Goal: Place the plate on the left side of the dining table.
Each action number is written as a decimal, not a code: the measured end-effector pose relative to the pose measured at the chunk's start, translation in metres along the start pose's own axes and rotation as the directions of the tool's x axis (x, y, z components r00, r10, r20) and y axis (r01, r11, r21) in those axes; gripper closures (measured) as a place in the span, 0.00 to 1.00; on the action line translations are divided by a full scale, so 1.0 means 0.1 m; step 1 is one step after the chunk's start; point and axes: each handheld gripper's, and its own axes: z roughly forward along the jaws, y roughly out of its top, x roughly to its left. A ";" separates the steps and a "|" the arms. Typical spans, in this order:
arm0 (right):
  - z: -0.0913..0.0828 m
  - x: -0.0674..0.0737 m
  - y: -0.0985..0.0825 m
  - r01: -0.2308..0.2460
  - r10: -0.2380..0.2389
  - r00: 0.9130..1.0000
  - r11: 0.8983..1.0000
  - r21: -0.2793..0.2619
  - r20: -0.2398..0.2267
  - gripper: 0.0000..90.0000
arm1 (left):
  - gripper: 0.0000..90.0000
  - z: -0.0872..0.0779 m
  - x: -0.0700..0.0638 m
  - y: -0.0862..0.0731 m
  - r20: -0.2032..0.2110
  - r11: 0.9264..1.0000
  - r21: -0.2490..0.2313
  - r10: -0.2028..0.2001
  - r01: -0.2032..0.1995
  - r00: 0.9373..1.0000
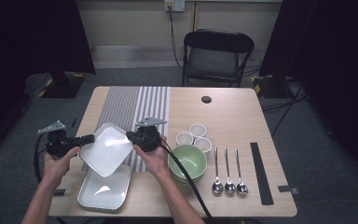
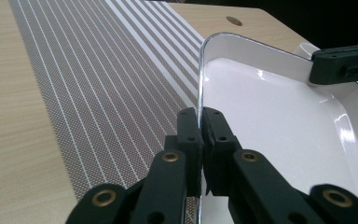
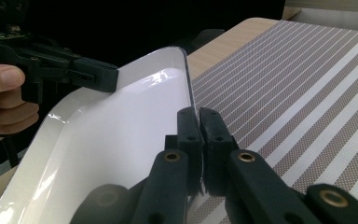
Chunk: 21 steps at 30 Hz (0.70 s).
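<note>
While both hands hold their tools above the lower left of the table (image 1: 233, 112) in the high view, a white square plate (image 1: 106, 148) hangs tilted between them, clear of the surface. Left gripper (image 1: 87, 139) comes in from the left of that frame and pinches the plate's left rim; right gripper (image 1: 131, 136) comes in from the right and pinches the opposite rim. Both clenched on the plate.

Left gripper view: the two black jaws stand pressed together at lower centre with the plate's thin edge (image 2: 199, 84) running up between them; the plate's glossy inside fills the right half of the frame, and the other gripper's jaw tip (image 2: 342, 65) grips the far rim at upper right. Striped placemat (image 2: 112, 79) lies below, at the left.

Right gripper view: same picture mirrored. Jaws closed on the plate rim (image 3: 186, 79) at centre, plate spreading to the lower left, the other gripper (image 3: 98, 74) biting the far edge at upper left with a hand (image 3: 2, 100) behind it.

High view, further items: a second white plate (image 1: 103, 191) rests on the table directly under the lifted one, at lower left. Green bowls (image 1: 187, 162), stacked, sit just right of the right hand. Three small white cups (image 1: 194, 136) cluster above them. Three spoons (image 1: 228, 172) lie side by side to the right, then a black strip (image 1: 261, 173). A folding chair (image 1: 216, 56) stands beyond the table's far edge.
</note>
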 end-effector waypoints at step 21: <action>-0.17 -0.11 0.33 0.039 -0.039 0.999 0.999 -0.036 -0.005 0.98 | 0.97 -0.02 -0.14 0.38 0.005 0.998 -0.044 0.052 -0.051 0.999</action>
